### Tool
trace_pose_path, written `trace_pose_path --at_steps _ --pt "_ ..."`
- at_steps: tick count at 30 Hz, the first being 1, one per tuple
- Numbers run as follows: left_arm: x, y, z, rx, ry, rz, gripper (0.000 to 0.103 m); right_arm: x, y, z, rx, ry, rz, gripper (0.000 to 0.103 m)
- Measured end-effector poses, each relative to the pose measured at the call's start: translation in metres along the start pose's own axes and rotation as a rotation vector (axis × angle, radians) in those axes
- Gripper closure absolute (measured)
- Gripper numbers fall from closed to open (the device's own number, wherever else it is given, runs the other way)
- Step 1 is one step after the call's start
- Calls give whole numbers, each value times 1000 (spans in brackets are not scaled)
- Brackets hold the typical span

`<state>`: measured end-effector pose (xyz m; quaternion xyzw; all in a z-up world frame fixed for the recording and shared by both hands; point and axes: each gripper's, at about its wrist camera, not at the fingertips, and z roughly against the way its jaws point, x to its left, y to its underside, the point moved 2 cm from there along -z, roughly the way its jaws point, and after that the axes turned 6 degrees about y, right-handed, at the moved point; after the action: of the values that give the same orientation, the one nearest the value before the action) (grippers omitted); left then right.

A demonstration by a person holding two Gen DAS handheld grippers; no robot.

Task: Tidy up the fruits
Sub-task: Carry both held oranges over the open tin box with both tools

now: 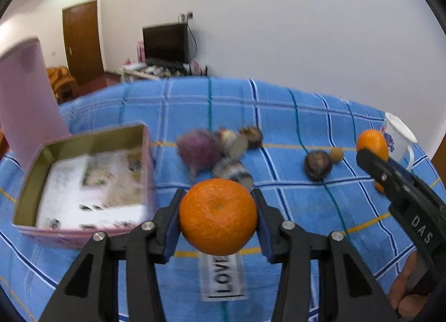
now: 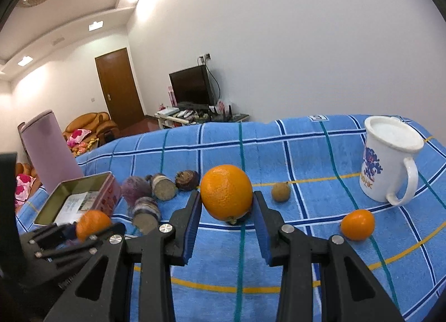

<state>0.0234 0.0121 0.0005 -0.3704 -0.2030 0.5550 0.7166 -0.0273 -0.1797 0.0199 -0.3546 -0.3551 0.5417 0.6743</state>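
Observation:
My left gripper (image 1: pixel 218 217) is shut on a mandarin (image 1: pixel 218 216) and holds it above the blue checked cloth, just right of the open pink tin (image 1: pixel 83 179). My right gripper (image 2: pixel 226 210) is shut on a larger orange (image 2: pixel 226 192); in the left wrist view this orange (image 1: pixel 372 143) shows at the far right. The left gripper with its mandarin (image 2: pixel 93 224) shows at the lower left of the right wrist view. A small orange (image 2: pixel 357 224), a brown longan (image 2: pixel 280 191) and dark purple fruits (image 1: pixel 317 165) lie on the cloth.
A white mug (image 2: pixel 388 160) stands at the right on the cloth. The tin (image 2: pixel 75 199) holds papers, and its pink lid (image 1: pixel 26 99) stands upright behind it. Several purple and striped fruits (image 1: pixel 199 149) cluster at mid-table. A "LOVE" label (image 1: pixel 223 277) lies below the mandarin.

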Motion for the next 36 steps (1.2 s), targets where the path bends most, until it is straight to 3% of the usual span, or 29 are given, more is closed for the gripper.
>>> trace_pose_path --at_steps 8,17,26,36 --pt "54 -14 21 -99 -103 17 55 44 1 -2 54 -47 74 64" --pt "122 -15 21 -123 -231 74 55 127 -1 -18 61 -142 142 64" --pt "177 -5 12 -85 -313 148 55 198 11 -45 106 -212 155 64" --pt "181 1 3 -34 -347 140 55 226 23 -60 126 -210 214 64"
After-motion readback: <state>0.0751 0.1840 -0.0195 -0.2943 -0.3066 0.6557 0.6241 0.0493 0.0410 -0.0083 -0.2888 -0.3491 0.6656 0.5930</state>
